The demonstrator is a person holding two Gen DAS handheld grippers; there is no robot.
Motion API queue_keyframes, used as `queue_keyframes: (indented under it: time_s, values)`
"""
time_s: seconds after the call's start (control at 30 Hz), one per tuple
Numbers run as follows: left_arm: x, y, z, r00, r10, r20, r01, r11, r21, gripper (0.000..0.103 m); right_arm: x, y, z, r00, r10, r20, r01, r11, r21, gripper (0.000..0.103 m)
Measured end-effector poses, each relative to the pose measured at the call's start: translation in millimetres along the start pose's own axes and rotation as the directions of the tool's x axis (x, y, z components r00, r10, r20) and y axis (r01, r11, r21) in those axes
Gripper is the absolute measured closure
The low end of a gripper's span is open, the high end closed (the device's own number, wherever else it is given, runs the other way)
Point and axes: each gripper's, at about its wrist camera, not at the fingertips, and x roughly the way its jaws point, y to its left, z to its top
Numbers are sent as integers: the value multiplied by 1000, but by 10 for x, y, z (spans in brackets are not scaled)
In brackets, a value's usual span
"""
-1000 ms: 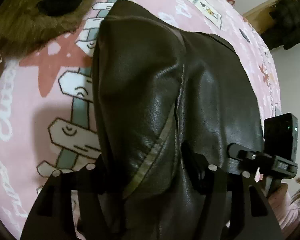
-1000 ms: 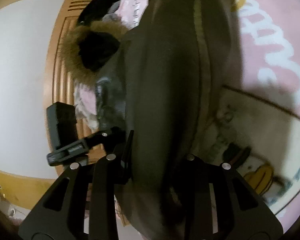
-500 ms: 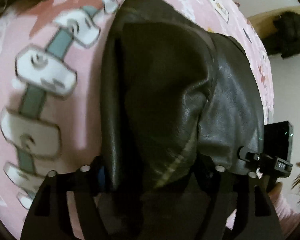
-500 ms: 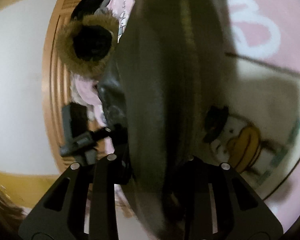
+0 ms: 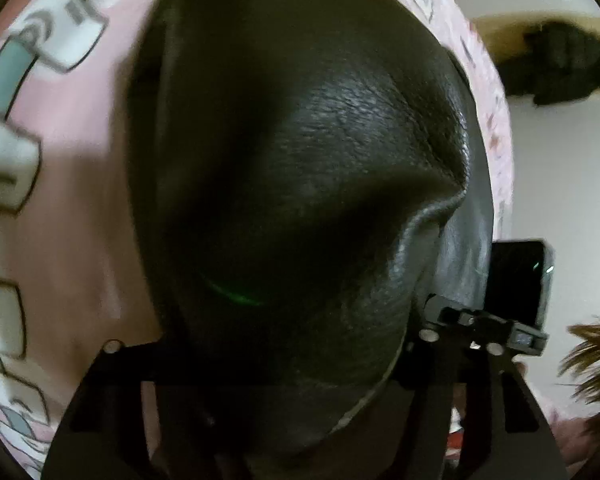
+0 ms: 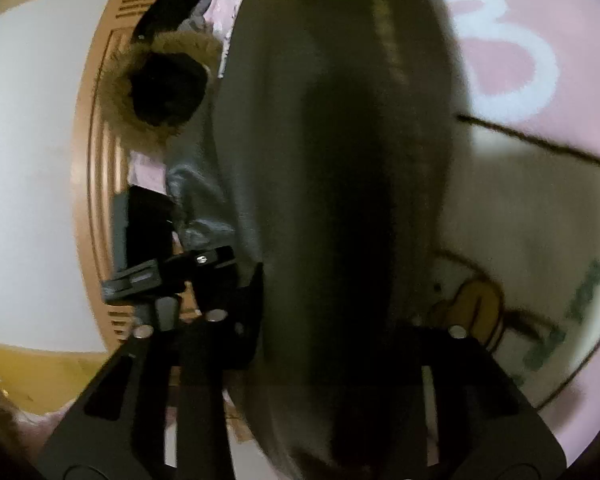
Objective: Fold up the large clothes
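In the left wrist view, the dark brown grained leather jacket (image 5: 300,200) fills the frame from 12 to 6 o'clock, bulging over the pink cartoon-printed bedsheet (image 5: 72,208) at 9 o'clock. The left gripper (image 5: 284,392) is clamped on its near edge at 6 o'clock, and the other tool's camera block shows at 4 o'clock. In the right wrist view, the same jacket hangs as a blurred dark fold (image 6: 340,200) through the centre, pinched by the right gripper (image 6: 332,344) at 6 o'clock; a black fur-trimmed hood (image 6: 164,88) lies at 10 o'clock. The leather looks heavy, fairly stiff and smooth, likely to slip, so hems and seams seem the firmest hold.
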Motion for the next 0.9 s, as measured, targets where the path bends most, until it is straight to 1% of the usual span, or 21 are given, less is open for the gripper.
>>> queue_keyframes:
  time_s: [0.03,0.1,0.17,0.3,0.37,0.43,0.5,0.57,0.6,0.67,0.73,0.8,0.83,0.87,0.9]
  values:
    - [-48,-1,-26,1000,-25,6,25,1000,-14,53,-27,19,-13,1000,11,-1,-11,1000,4,77]
    - [-136,-95,-97,999,-35,11,35,999,0,58,-80,111,-30,1000,26,-1,-26,1000,2,78]
    - [-222,-137,-171,999,-51,9,51,999,-2,60,-156,274,-47,1000,31,2,-31,999,-19,78]
    - [-447,-323,-288,993,-121,-2,121,993,-8,61,-453,613,-159,999,27,16,-26,998,-62,78]
    - [-622,-526,-350,987,-163,-10,163,987,6,62,-638,803,-227,999,34,37,-31,998,-60,78]
    - [-790,-729,-414,979,-202,-19,202,979,21,62,-840,1039,-315,997,25,69,-20,997,-71,78]
    - [-963,-1058,-482,975,-216,-48,219,973,69,62,-1144,1271,-500,994,21,112,-13,997,-70,78]
    - [-1090,-1253,-494,971,-227,-79,234,968,91,62,-1391,1440,-673,989,14,150,-5,998,-61,78]
    - [-1169,-1474,-529,966,-231,-114,244,963,118,62,-1578,1546,-813,983,10,185,-1,999,-47,78]
    - [-1260,-1843,-576,962,-213,-172,243,954,176,62,-1859,1698,-1018,972,12,236,-5,1000,-30,78]
    - [-1343,-2206,-657,954,-195,-229,249,940,235,62,-2175,1807,-1230,956,15,293,-11,1000,-15,78]
    - [-1225,-2678,-638,943,-185,-278,261,927,268,62,-2552,1889,-1458,929,23,369,-30,999,11,78]
    - [-1198,-2983,-661,934,-168,-314,267,914,306,62,-2724,1928,-1559,914,14,405,-25,999,21,78]
    - [-1166,-3192,-689,929,-156,-336,272,903,333,63,-2852,1951,-1631,902,9,431,-25,999,30,78]
    - [-1123,-3459,-720,922,-142,-361,280,888,366,63,-3091,1971,-1758,880,0,475,-23,999,43,78]
